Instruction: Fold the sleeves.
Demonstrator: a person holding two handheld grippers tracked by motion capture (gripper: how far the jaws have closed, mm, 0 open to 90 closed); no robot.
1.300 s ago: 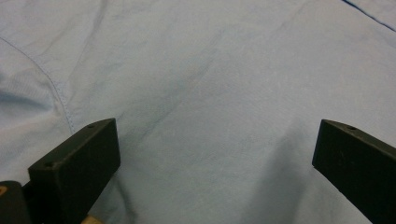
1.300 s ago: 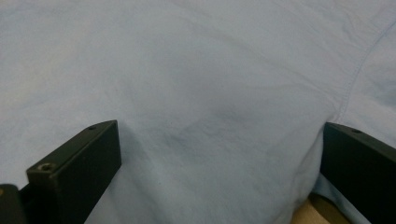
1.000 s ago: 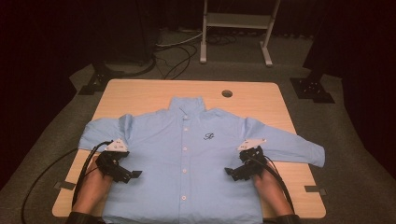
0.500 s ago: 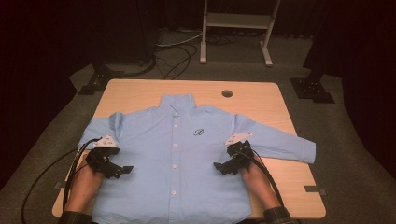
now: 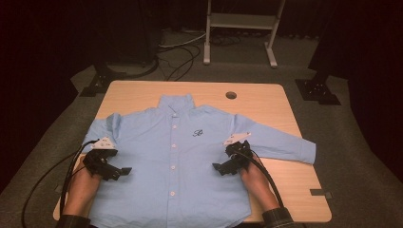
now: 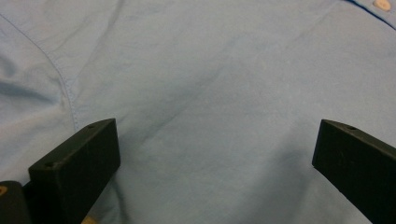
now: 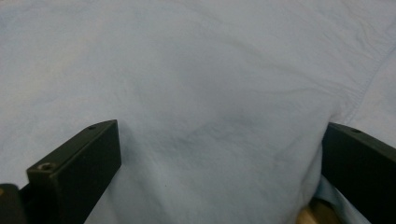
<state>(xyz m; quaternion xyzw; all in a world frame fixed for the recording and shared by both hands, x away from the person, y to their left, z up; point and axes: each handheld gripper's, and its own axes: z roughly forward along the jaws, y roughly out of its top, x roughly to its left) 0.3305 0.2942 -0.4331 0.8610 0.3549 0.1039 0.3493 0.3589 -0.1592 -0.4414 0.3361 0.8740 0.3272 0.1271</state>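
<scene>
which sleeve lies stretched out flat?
The sleeve beside the right hand-held gripper reaches straight out to its cuff; the other sleeve is bunched up short.

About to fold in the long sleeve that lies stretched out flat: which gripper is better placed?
Right. The right gripper, jaws open, rests on the light blue button-up shirt beside that outstretched sleeve; the left gripper sits across the shirt.
</scene>
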